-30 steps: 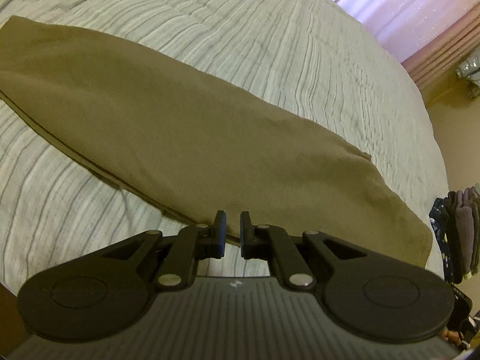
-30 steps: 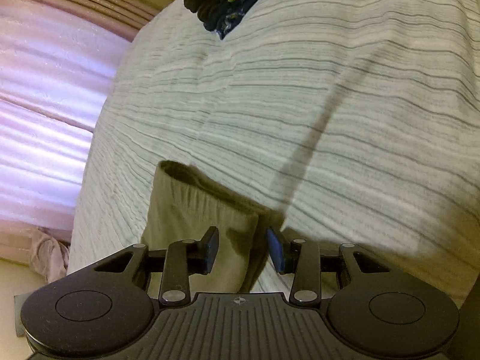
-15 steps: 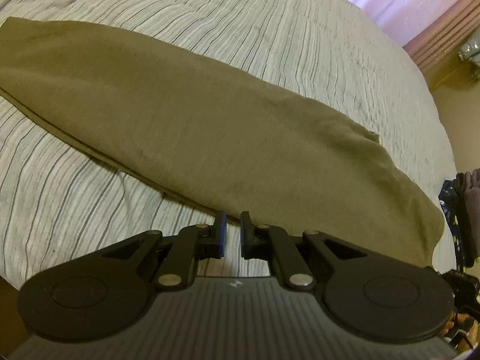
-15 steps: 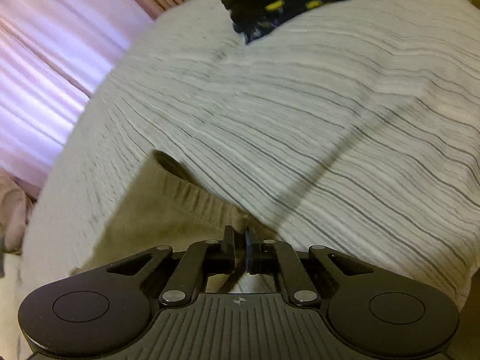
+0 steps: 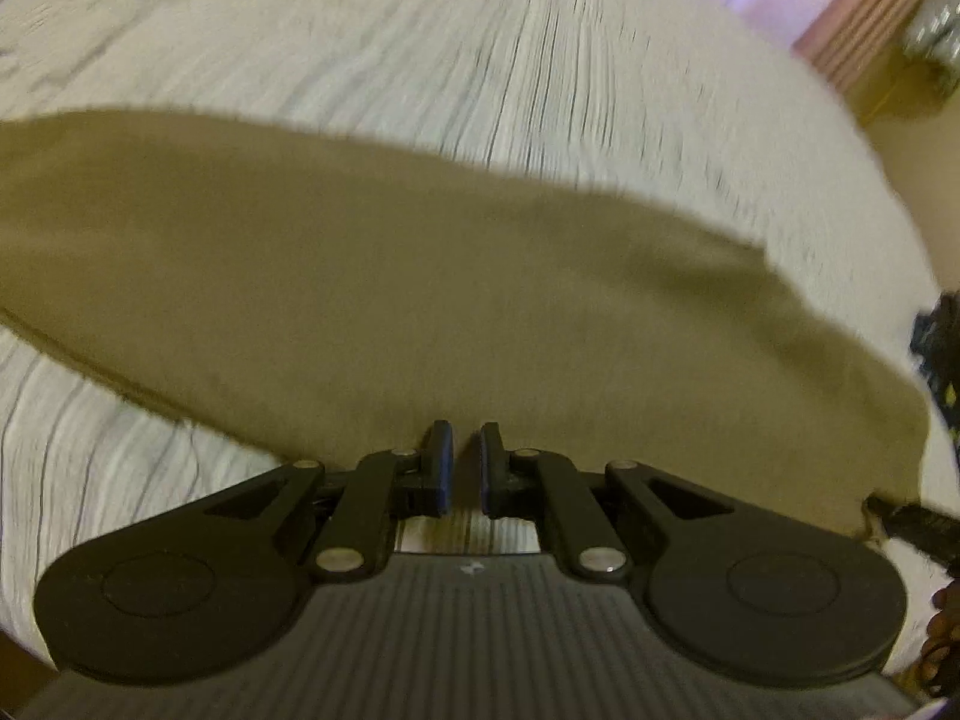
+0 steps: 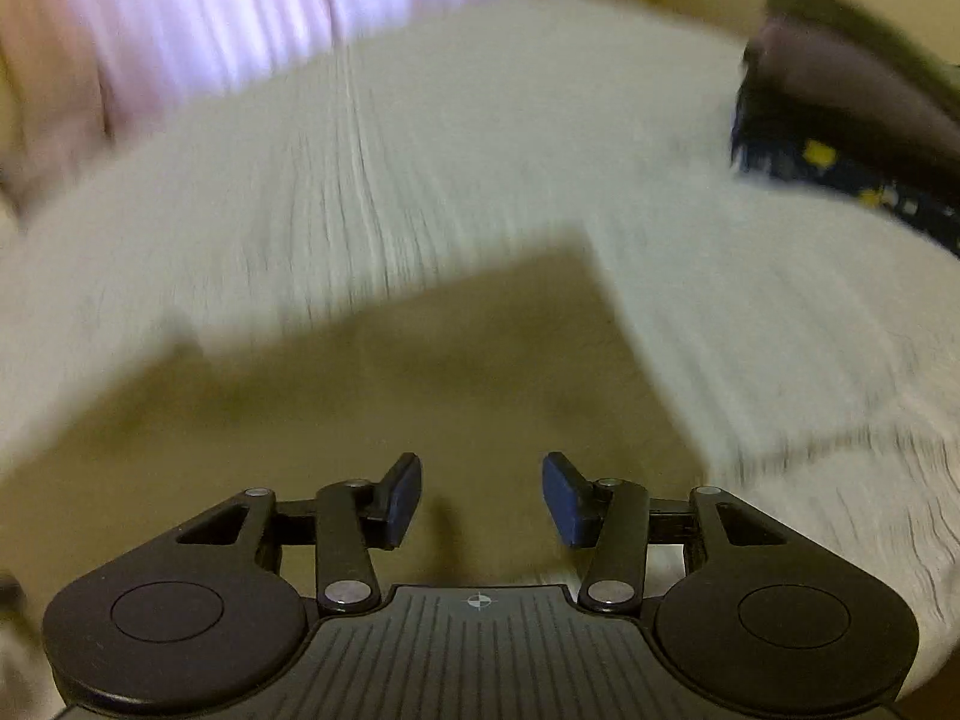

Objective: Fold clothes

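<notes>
An olive-green garment [image 5: 420,300] lies flat in a long folded strip across the striped bedspread [image 5: 540,60]. My left gripper [image 5: 461,468] hovers at its near edge, jaws almost closed with a narrow gap and nothing between them. In the right wrist view the garment's end [image 6: 420,372] lies flat below my right gripper [image 6: 482,498], which is open and empty above it. Both views are motion-blurred.
A pile of dark clothes, navy with yellow marks [image 6: 840,138], sits on the bed at the right; it shows at the right edge of the left wrist view [image 5: 942,348]. Pink curtains [image 6: 240,18] hang beyond the bed's far edge.
My right gripper, shut on the garment's end half a second ago, has opened and let go, and swung round over the cloth. My left gripper moved in closer over the garment's near edge.
</notes>
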`<state>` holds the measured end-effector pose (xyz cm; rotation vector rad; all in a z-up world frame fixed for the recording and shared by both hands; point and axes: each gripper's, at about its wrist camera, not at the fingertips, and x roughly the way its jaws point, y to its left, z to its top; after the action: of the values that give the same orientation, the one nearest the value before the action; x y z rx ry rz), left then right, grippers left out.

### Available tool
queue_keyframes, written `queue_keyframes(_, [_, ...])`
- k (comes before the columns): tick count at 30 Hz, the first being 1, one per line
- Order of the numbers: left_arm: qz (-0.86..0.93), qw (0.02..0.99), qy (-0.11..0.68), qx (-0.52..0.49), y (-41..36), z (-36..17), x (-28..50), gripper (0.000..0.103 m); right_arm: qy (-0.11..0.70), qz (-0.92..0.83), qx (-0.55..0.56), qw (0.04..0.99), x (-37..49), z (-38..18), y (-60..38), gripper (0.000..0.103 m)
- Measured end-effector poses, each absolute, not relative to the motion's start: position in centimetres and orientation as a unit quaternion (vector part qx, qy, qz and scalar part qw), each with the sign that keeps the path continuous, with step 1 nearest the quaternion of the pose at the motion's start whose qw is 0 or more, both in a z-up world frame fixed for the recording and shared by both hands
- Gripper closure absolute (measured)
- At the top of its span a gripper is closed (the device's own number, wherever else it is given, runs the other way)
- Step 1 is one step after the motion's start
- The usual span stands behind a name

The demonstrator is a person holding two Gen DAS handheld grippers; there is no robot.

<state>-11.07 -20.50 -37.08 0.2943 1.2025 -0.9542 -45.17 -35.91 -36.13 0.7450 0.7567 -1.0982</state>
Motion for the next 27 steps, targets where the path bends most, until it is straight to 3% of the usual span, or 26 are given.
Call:
queue_keyframes(3, [-0.458,0.694,0.536,0.146,-21.1,-35.7,-10.9,0.099,0.370,-0.504,0.370,0.687,-46.5,-36.7,-35.7,0.056])
queue_keyframes(10, [-0.541,0.672,0.478,0.164,-28.9,-33.5,-10.6,0.099,0.274,-0.523,0.371,0.717,-50.4,-31.8,-40.8,0.056])
queue_keyframes(15, [-0.578,0.640,0.481,0.158,-35.0,-33.6,-11.2,0.099,0.229,-0.483,0.437,0.723,-50.6,-32.7,-45.5,0.056])
queue_keyframes(19, [-0.600,0.611,0.489,0.164,-39.6,-34.2,-11.5,0.085,0.218,-0.471,0.486,0.703,-50.3,-34.7,-47.5,0.056])
queue_keyframes(27, [-0.631,0.530,0.521,0.221,-45.7,-37.4,-12.7,0.083,0.203,-0.453,0.519,0.696,-50.7,-36.6,-48.6,0.056])
